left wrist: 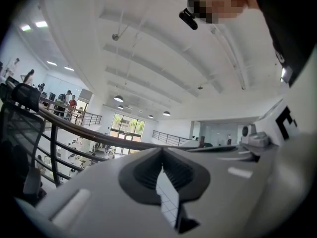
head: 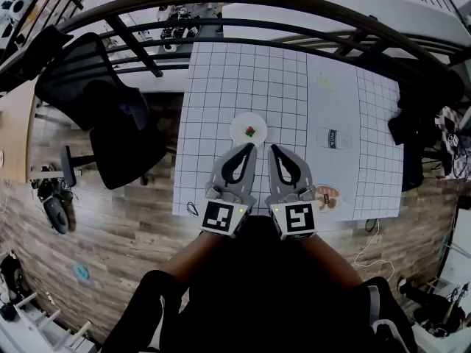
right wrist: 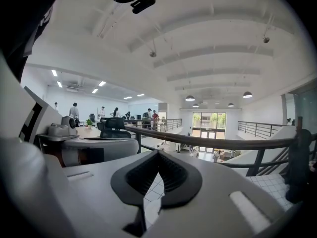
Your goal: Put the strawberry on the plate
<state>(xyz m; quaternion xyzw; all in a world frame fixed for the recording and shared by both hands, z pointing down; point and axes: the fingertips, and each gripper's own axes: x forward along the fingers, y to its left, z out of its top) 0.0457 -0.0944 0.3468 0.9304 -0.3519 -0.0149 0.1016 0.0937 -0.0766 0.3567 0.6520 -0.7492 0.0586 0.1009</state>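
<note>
A small red strawberry (head: 251,132) lies on a round white plate (head: 237,126) in the middle of the white gridded table (head: 221,87). My left gripper (head: 251,146) points at the plate from the near side, its tips just short of the rim, shut and empty. My right gripper (head: 271,148) stands beside it to the right, also shut with nothing in it. In the left gripper view the jaws (left wrist: 162,151) meet at the tip and point up at the ceiling. The right gripper view shows the same closed jaws (right wrist: 158,153).
A clear bottle (head: 333,137) lies on the table's plain white strip right of the plate. A brown item (head: 327,195) sits near the front edge by my right gripper. A black office chair (head: 103,116) stands left of the table; a dark railing (head: 294,6) curves behind it.
</note>
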